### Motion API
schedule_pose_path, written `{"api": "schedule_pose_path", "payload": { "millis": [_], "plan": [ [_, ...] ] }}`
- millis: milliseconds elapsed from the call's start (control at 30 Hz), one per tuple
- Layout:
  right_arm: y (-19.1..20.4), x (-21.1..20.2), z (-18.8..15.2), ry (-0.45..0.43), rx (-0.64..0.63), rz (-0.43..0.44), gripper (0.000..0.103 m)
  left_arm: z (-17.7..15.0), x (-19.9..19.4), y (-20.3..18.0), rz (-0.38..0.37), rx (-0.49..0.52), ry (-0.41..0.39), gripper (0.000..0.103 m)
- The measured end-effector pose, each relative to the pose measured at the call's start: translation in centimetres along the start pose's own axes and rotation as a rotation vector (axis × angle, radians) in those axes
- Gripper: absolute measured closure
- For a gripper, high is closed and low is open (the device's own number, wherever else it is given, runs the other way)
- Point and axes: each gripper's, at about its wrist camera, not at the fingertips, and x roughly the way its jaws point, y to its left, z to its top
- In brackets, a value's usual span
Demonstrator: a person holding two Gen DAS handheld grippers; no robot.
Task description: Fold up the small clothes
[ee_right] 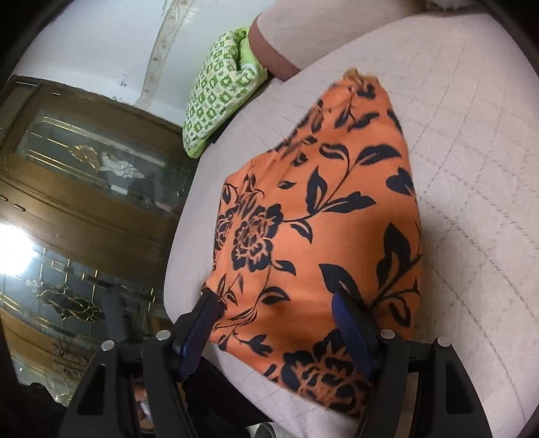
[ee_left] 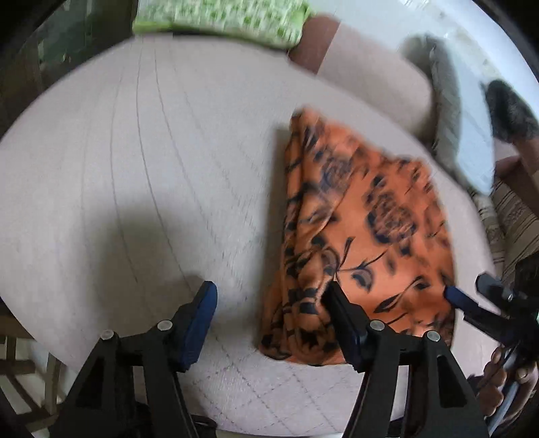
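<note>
An orange cloth with a black flower print lies folded on a pale quilted cushion. My left gripper is open and empty; its right finger is over the cloth's near left edge, its left finger over bare cushion. In the right wrist view the same cloth fills the middle. My right gripper is open, its two fingers standing over the cloth's near edge with the fabric between them. The right gripper also shows at the right edge of the left wrist view.
A green patterned pillow lies at the cushion's far end, also in the right wrist view. A beige backrest and grey pillow stand behind the cloth. A wooden glass-front cabinet stands beyond the cushion's edge.
</note>
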Motion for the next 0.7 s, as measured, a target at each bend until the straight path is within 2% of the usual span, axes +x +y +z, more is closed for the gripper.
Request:
{"api": "schedule_pose_path", "payload": {
  "millis": [67, 233, 300, 433, 533, 600, 667, 700],
  "plan": [
    [0.8, -1.1, -0.5, -0.024, -0.04, -0.012, 0.03, 0.1, -1.2, -0.4, 0.013, 0.027, -0.038, 0.036],
    [-0.1, -3.0, -2.1, -0.045, -0.029, -0.055, 0.03, 0.7, -2.7, -1.0, 0.003, 0.017, -0.09, 0.034],
    [-0.8, -3.9, -2.1, -0.064, -0.026, -0.081, 0.029, 1.6, -2.7, -1.4, -0.012, 0.007, -0.094, 0.026],
    [-2.8, -5.0, -0.5, -0.113, 0.032, -0.103, 0.029, 4.8, -2.0, -1.5, -0.147, -0.05, -0.096, 0.016],
    [-4.5, -4.8, 1.3, -0.131, 0.091, -0.096, 0.028, 7.0, 0.6, -1.5, -0.237, -0.124, -0.039, 0.014],
    [-5.6, -3.9, 2.5, -0.111, 0.134, -0.069, 0.027, 7.7, 3.0, -1.5, -0.235, -0.135, 0.004, 0.014],
    [-7.0, -2.2, 3.4, -0.07, 0.186, -0.055, 0.026, 7.4, 6.2, -1.1, -0.2, -0.156, 0.115, 0.014],
    [-7.6, -1.1, 3.7, -0.045, 0.198, -0.051, 0.024, 7.0, 7.1, -1.0, -0.191, -0.164, 0.145, 0.014]
  ]
}}
